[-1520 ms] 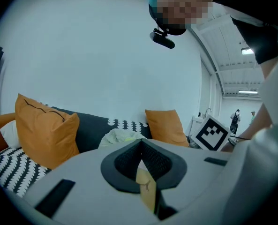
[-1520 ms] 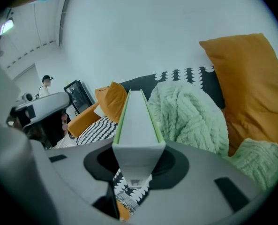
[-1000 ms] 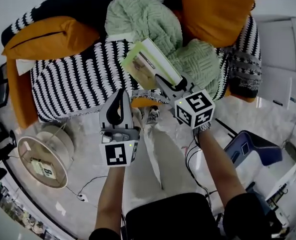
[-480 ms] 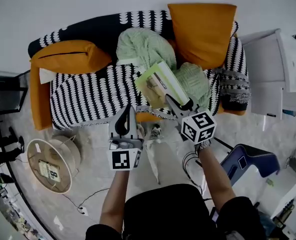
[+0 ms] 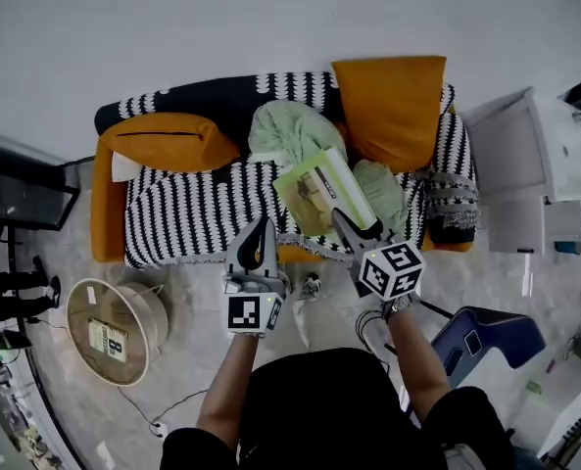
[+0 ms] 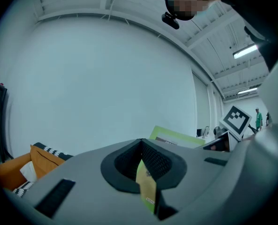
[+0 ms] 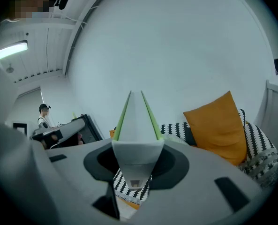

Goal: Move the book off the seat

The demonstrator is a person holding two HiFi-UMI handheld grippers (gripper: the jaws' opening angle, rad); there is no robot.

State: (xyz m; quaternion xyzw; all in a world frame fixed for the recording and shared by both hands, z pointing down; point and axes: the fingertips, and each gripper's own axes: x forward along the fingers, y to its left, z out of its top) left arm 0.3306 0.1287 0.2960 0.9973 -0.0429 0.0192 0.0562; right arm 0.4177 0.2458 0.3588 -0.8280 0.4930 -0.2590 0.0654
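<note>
Nearest, the left gripper [image 5: 261, 228] is pinched together on a thin yellow-green slip [image 6: 147, 189]. The right gripper [image 5: 344, 220] is clamped across the near edge of the green-covered book [image 5: 319, 189], which it holds tilted above the striped sofa seat [image 5: 192, 213], in front of the green blanket [image 5: 290, 130]. The book looks slim, light and fairly stiff. A hold close to the spine should keep the pages from fanning or sagging.
</note>
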